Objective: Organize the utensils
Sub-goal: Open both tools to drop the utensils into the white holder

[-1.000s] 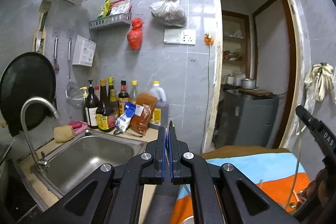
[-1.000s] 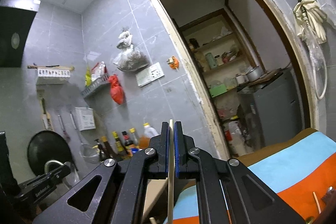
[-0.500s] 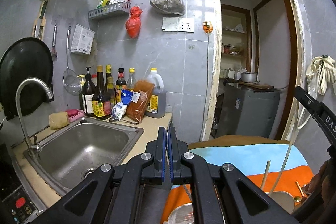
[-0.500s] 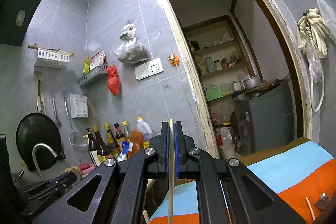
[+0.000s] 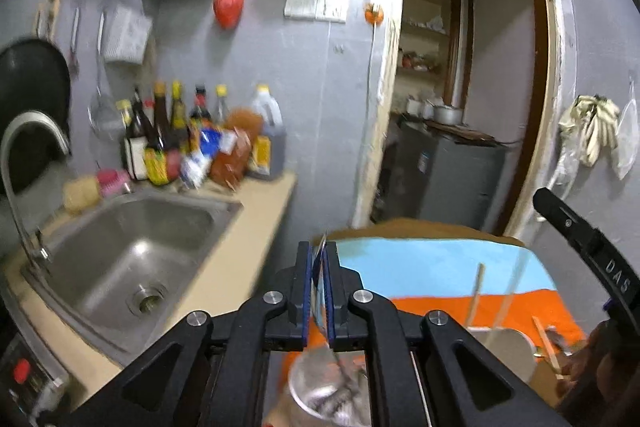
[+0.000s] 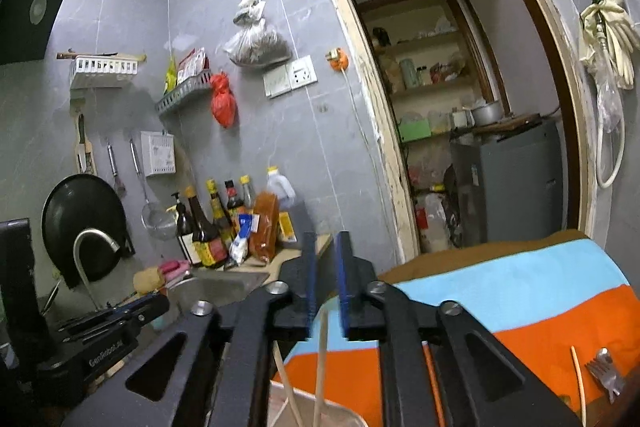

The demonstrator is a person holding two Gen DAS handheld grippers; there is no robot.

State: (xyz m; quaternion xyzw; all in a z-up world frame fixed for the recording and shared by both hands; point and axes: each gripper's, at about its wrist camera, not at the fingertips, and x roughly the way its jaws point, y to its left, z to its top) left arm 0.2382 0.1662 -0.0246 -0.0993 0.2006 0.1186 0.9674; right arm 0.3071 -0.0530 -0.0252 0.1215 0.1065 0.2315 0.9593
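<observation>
Striped cloth (image 6: 520, 291): blue and orange, lower right of the right wrist view.
Left claw (image 5: 319, 291): clenched on a thin utensil handle (image 5: 319, 267); its body reads "GenRobot.AI" at lower left, right wrist view.
Right claw (image 6: 324, 283): released; body lettering "DAS".
Chopstick (image 6: 320, 359): upright in a pale holder (image 6: 340, 415), bottom centre.
Fork (image 6: 606, 373): on the cloth, lower right.

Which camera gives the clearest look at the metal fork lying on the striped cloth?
The right wrist view: the fork lies sharp at lower right on the orange stripe of the cloth, its tines visible. In the left wrist view that spot at the right edge is blurred, and no fork can be made out.
</observation>
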